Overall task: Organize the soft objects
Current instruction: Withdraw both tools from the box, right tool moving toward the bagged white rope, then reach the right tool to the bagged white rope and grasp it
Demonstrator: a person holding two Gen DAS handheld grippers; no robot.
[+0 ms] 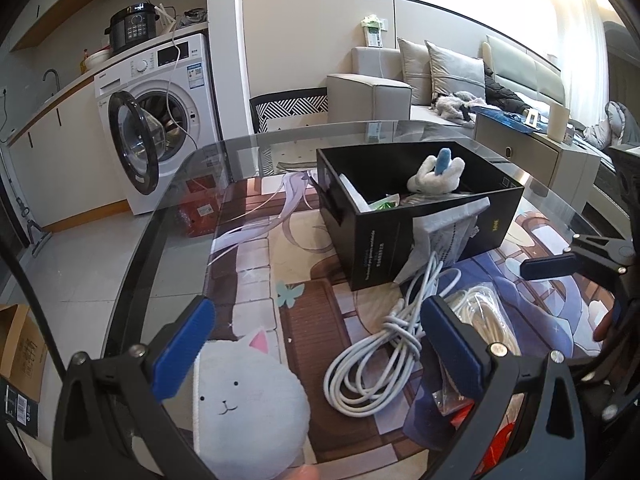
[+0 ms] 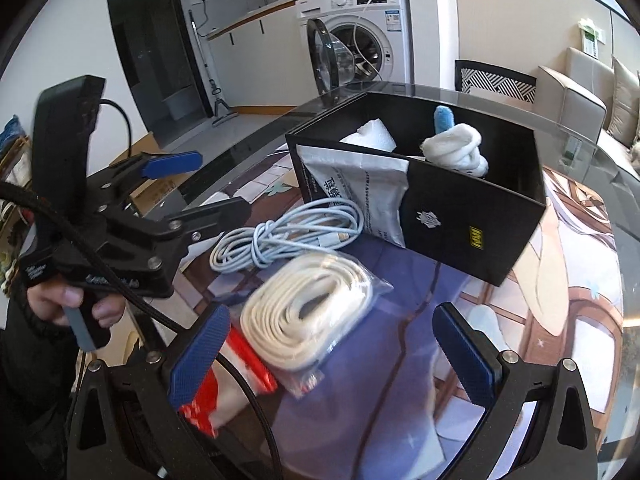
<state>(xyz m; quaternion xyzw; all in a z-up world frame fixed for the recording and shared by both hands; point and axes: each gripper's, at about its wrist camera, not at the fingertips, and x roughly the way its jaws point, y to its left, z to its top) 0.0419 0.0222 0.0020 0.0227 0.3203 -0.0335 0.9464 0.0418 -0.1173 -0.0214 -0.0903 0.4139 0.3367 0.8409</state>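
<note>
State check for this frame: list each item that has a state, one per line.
left gripper: open, holding nothing
right gripper: open, holding nothing
black box: open-topped, partly filled
white plush toy: inside the box
grey pouch: draped over the box wall
white cable: coiled, on the table
cat cushion: lying on the table
bagged cord: coiled, on the table
washing machine door: open

Both grippers are the same build: matte black plastic frames with chunky triangular arms and silver round-head screws at the joints. The fingers (image 2: 200, 356) wear blue textured rubber pads. On the left gripper (image 2: 196, 184) there's a tall black block on top, some white script lettering on the body, a grey trigger, and a braided black cable (image 2: 120, 288) looping off it. Sleeve looks dark.
</note>
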